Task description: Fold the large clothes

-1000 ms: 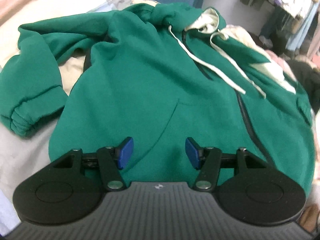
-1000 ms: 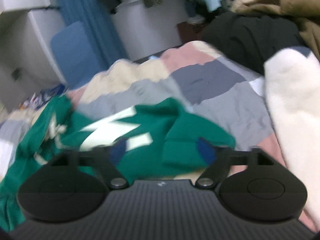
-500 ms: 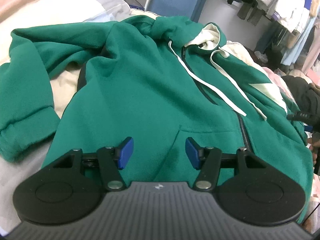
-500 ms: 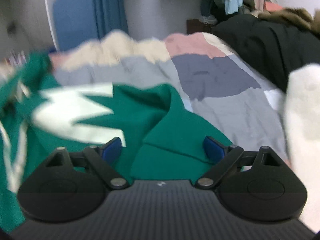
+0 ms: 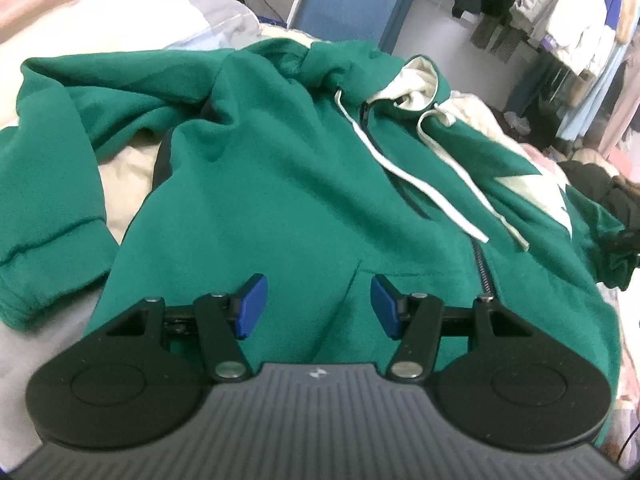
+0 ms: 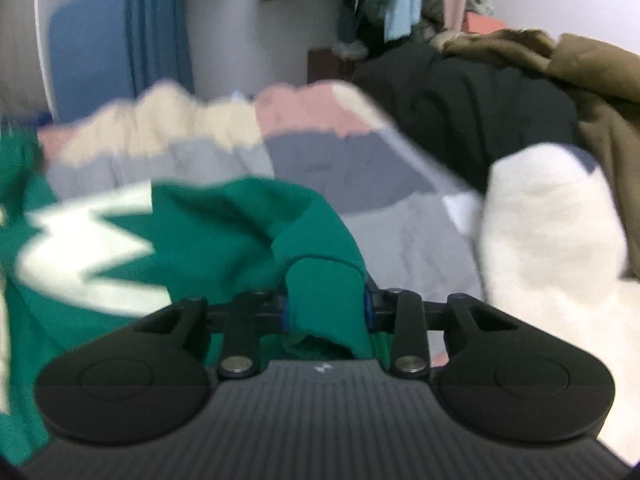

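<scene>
A green zip hoodie [image 5: 280,184] lies front up on the bed, with white drawstrings [image 5: 432,188] and a cream hood lining. One sleeve runs down to a cuff [image 5: 44,256] at the lower left. My left gripper [image 5: 318,306] hovers open over the lower front by the pocket seam, nothing between its blue pads. In the right wrist view the other sleeve, with a white zigzag patch [image 6: 88,248], ends in a cuff [image 6: 324,292]. My right gripper [image 6: 326,312] is closing, and its pads press on that bunched cuff.
The hoodie rests on a patchwork bedspread [image 6: 360,168] of grey, pink and cream. A white fleece [image 6: 552,232], a black jacket [image 6: 480,120] and a brown coat [image 6: 592,80] are piled at the right. A blue panel [image 5: 352,0] and hanging clothes [image 5: 560,20] stand behind.
My right gripper moved onto the sleeve cuff and its jaws went from wide apart to closed on it. The left gripper stays open over the hoodie's front.
</scene>
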A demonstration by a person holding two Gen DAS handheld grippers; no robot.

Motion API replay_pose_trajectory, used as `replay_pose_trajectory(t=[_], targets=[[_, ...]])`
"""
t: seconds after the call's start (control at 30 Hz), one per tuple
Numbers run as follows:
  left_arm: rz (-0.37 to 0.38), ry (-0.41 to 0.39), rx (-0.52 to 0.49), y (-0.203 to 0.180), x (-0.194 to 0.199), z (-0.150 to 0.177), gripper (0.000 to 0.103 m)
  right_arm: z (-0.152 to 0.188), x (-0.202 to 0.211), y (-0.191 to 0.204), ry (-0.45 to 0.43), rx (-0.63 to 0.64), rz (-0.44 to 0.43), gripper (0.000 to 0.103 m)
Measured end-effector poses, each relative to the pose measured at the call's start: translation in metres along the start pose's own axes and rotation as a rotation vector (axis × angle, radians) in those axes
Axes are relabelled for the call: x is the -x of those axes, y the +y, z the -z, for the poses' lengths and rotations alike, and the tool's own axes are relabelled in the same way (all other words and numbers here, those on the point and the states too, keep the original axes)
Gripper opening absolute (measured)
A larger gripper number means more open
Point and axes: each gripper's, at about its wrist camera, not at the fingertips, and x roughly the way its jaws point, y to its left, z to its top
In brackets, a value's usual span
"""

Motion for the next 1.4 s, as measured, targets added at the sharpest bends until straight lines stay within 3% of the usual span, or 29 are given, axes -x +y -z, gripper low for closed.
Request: replay_pose_trajectory(t=[0.27, 0.43, 0.57, 0.7, 0.87, 1.07, 1.13, 1.23, 1.4], targets=[[0.067, -0.078, 0.011, -0.001, 0.024, -0.004, 0.063, -0.057, 0.090, -0.009, -0.112, 0.013, -0.140, 0.032], [0.090, -0.108, 0.033, 0.004, 0.032, -0.009, 0.063, -0.094, 0.168, 0.011, -0.170, 0.042, -0.339, 0.031], [0.121, -0.126, 0.078, 0.011, 0.040, -0.012, 0.063, -0.092, 0.232, 0.049, -0.178, 0.109, -0.548, 0.031], [0.165, -0.151, 0.132, 0.021, 0.051, -0.016, 0.063, -0.065, 0.270, 0.093, -0.145, 0.205, -0.709, 0.031], [0.198, -0.184, 0.236, 0.043, 0.060, -0.021, 0.063, -0.005, 0.274, 0.160, -0.008, 0.319, -0.843, 0.032], [0.154, -0.202, 0.285, 0.063, 0.064, -0.026, 0.064, 0.065, 0.238, 0.231, 0.192, 0.410, -0.852, 0.038], [0.159, -0.210, 0.307, 0.069, 0.066, -0.028, 0.064, 0.081, 0.225, 0.237, 0.260, 0.408, -0.853, 0.044], [0.170, -0.219, 0.327, 0.074, 0.068, -0.030, 0.065, 0.098, 0.214, 0.241, 0.379, 0.390, -0.873, 0.065], [0.162, -0.197, 0.308, 0.068, 0.066, -0.030, 0.066, 0.095, 0.212, 0.214, 0.491, 0.329, -0.924, 0.075]])
